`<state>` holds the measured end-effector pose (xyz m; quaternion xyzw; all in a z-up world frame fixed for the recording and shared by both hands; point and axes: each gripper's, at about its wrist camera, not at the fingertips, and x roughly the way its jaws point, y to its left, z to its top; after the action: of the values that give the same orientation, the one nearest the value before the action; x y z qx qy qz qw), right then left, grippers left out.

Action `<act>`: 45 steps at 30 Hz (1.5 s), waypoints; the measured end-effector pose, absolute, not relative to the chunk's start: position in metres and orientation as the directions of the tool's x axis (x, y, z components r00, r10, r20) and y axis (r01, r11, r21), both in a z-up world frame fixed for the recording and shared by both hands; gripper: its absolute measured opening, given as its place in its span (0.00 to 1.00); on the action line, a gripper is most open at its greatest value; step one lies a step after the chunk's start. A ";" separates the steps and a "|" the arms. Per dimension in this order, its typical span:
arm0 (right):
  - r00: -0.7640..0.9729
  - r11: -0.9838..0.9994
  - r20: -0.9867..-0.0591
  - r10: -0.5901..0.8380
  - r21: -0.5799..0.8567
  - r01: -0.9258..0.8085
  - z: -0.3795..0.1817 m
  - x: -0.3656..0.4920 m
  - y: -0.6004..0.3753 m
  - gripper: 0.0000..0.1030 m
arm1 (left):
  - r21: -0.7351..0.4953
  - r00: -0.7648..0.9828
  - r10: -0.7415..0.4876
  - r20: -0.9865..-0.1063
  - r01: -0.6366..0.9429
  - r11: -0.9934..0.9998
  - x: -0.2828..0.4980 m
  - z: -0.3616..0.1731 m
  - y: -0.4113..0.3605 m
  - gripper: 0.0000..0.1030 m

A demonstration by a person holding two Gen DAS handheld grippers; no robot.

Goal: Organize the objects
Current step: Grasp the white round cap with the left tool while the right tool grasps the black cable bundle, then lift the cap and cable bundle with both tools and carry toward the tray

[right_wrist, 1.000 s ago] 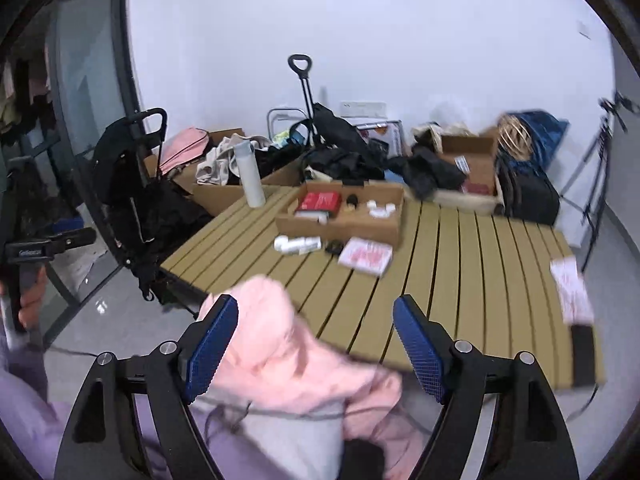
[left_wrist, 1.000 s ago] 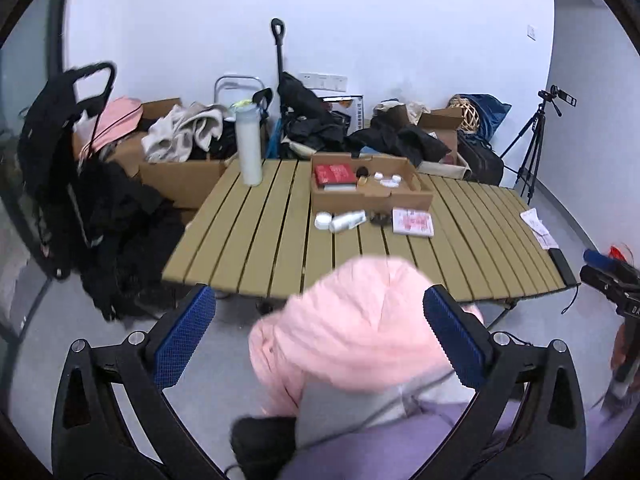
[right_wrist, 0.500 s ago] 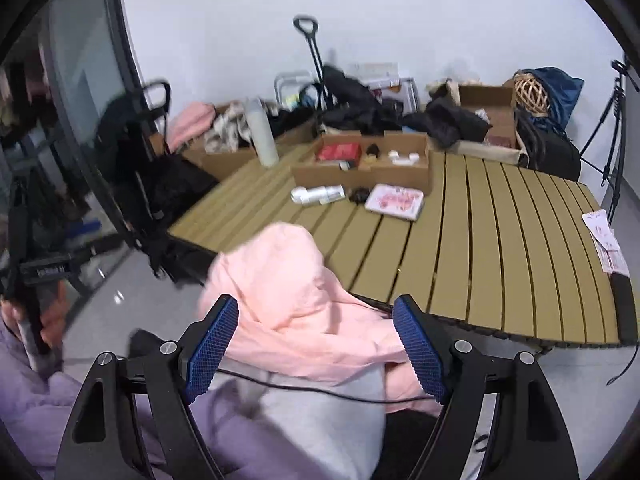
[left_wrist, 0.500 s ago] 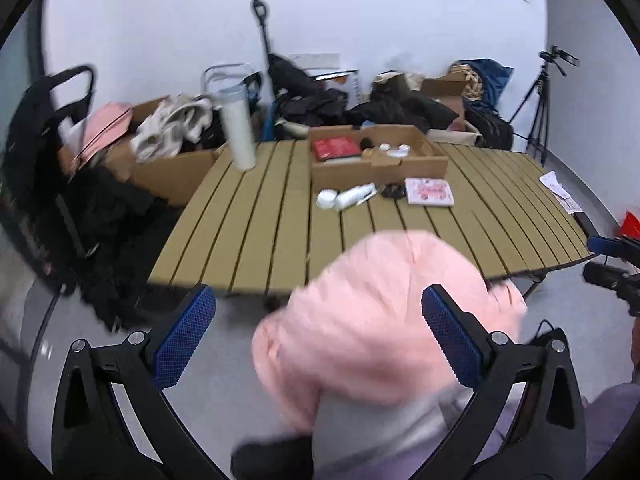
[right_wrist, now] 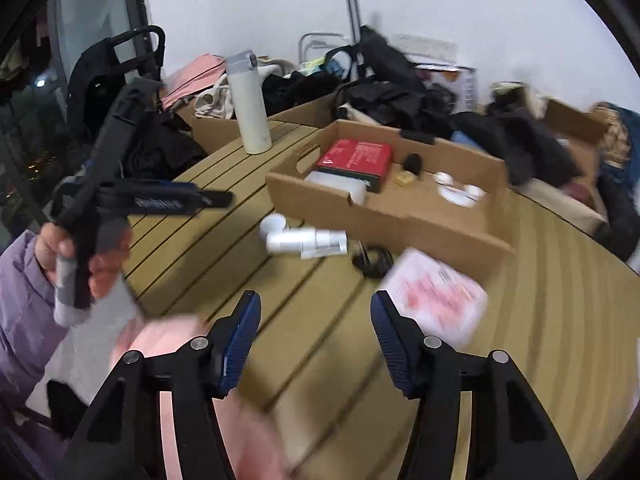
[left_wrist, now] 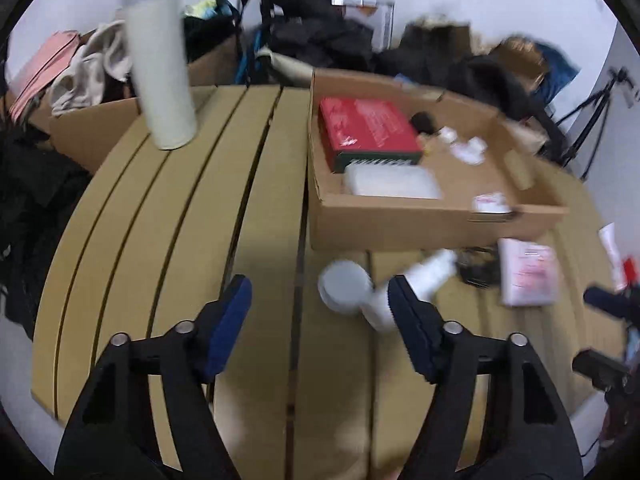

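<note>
Both grippers hover above the slatted table, and neither holds anything. The left gripper has its jaws spread wide, with bare table slats visible between the blue pads; its right finger overlaps the lower end of a white bottle lying on its side, but contact cannot be confirmed because the view is blurred. The right gripper is likewise spread apart and empty, positioned over the table edge nearest the camera. The items to be organized lie loose on the table in front of an open cardboard box: the white bottle, a round white lid or jar just beside it, a small black coiled item, and a pink-and-white packet. The box already contains a red box, a translucent white container, and several small white pieces, which suggests it serves as the collection point. A tall white flask stands upright at the far left of the table, well apart from the loose items. The wide jaw setting suits a side grasp on the bottle, which is judged the likely first target for the left gripper; because it lies on its side, the bottle may roll if nudged before the jaws meet on it.
</note>
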<state>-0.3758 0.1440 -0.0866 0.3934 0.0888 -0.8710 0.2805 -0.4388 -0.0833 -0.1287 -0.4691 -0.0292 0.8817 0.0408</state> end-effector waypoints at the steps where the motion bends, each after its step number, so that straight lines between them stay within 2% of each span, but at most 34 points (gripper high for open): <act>1: -0.533 -0.828 -0.742 -0.407 0.054 0.558 -0.096 -0.390 0.139 0.60 | -0.076 -0.543 0.087 -0.835 -0.043 -0.996 -0.448 -0.136 -0.082 0.56; 6: -0.513 -0.852 -0.805 -0.298 -0.017 0.523 -0.147 -0.452 0.127 0.59 | -0.024 -0.524 0.070 -0.849 -0.094 -0.995 -0.458 -0.164 -0.070 0.57; 8: -0.501 -0.854 -0.819 -0.278 -0.028 0.519 -0.159 -0.458 0.127 0.58 | -0.071 -0.533 0.108 -0.839 -0.091 -0.993 -0.453 -0.165 -0.074 0.56; 9: -0.506 -0.852 -0.817 -0.277 -0.035 0.522 -0.166 -0.458 0.127 0.56 | -0.098 -0.524 0.128 -0.842 -0.085 -0.992 -0.452 -0.165 -0.076 0.47; 10: -0.507 -0.849 -0.817 -0.273 -0.043 0.526 -0.169 -0.459 0.126 0.48 | -0.138 -0.516 0.164 -0.841 -0.088 -0.987 -0.452 -0.164 -0.078 0.34; 11: -0.507 -0.845 -0.819 -0.269 -0.051 0.532 -0.173 -0.458 0.125 0.43 | -0.178 -0.505 0.199 -0.840 -0.091 -0.980 -0.453 -0.164 -0.080 0.28; 12: -0.519 -0.843 -0.812 -0.267 -0.065 0.535 -0.175 -0.456 0.125 0.42 | -0.202 -0.497 0.220 -0.839 -0.089 -0.975 -0.453 -0.163 -0.080 0.19; 16: -0.524 -0.843 -0.807 -0.274 -0.061 0.534 -0.176 -0.455 0.123 0.41 | -0.100 -0.517 0.138 -0.845 -0.100 -0.990 -0.449 -0.158 -0.067 0.07; 19: -0.520 -0.851 -0.802 -0.295 -0.027 0.525 -0.171 -0.455 0.127 0.40 | -0.128 -0.500 0.154 -0.852 -0.086 -0.988 -0.446 -0.157 -0.072 0.00; 22: -0.546 -0.859 -0.777 -0.313 -0.013 0.512 -0.151 -0.438 0.136 0.40 | -0.185 -0.481 0.187 -0.857 -0.053 -0.981 -0.436 -0.155 -0.086 0.00; 24: -0.563 -0.861 -0.757 -0.332 0.000 0.508 -0.136 -0.422 0.144 0.40 | -0.235 -0.489 0.220 -0.844 -0.030 -0.971 -0.434 -0.150 -0.094 0.01; 26: -0.566 -0.862 -0.746 -0.350 0.020 0.506 -0.126 -0.408 0.150 0.40 | -0.267 -0.498 0.246 -0.832 -0.030 -0.963 -0.437 -0.142 -0.094 0.13; 28: -0.565 -0.866 -0.740 -0.363 0.044 0.499 -0.119 -0.393 0.157 0.40 | -0.234 -0.513 0.218 -0.830 -0.034 -0.972 -0.445 -0.137 -0.083 0.53; 29: -0.565 -0.866 -0.737 -0.371 0.055 0.496 -0.117 -0.385 0.160 0.40 | -0.170 -0.522 0.157 -0.839 -0.023 -0.985 -0.451 -0.138 -0.073 0.56; 32: -0.572 -0.872 -0.729 -0.376 0.069 0.485 -0.114 -0.365 0.169 0.40 | -0.028 -0.483 0.044 -0.874 -0.041 -0.999 -0.464 -0.153 -0.047 0.56; 34: -0.577 -0.877 -0.724 -0.378 0.079 0.475 -0.112 -0.354 0.176 0.40 | 0.049 -0.460 -0.021 -0.888 -0.048 -0.998 -0.461 -0.165 -0.038 0.50; 36: -0.581 -0.879 -0.719 -0.382 0.088 0.469 -0.110 -0.343 0.183 0.40 | 0.016 -0.461 0.019 -0.887 -0.072 -0.997 -0.448 -0.171 -0.036 0.50; 38: -0.589 -0.883 -0.710 -0.386 0.098 0.459 -0.106 -0.335 0.191 0.40 | 0.003 -0.464 0.031 -0.885 -0.072 -0.997 -0.437 -0.172 -0.038 0.44; 39: -0.591 -0.883 -0.705 -0.392 0.108 0.457 -0.105 -0.331 0.195 0.40 | 0.002 -0.474 0.034 -0.880 -0.076 -0.997 -0.431 -0.172 -0.039 0.19; 40: -0.592 -0.883 -0.702 -0.396 0.114 0.456 -0.104 -0.329 0.197 0.40 | 0.005 -0.479 0.035 -0.877 -0.082 -0.997 -0.427 -0.172 -0.040 0.00; 45: -0.598 -0.881 -0.687 -0.412 0.132 0.455 -0.097 -0.319 0.200 0.40 | -0.029 -0.521 0.092 -0.849 -0.129 -0.991 -0.403 -0.159 -0.041 0.00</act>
<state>-0.3189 0.2002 -0.0972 0.3769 0.0286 -0.8935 0.2424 -0.4033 -0.0405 -0.1590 -0.4855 0.0188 0.8717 0.0634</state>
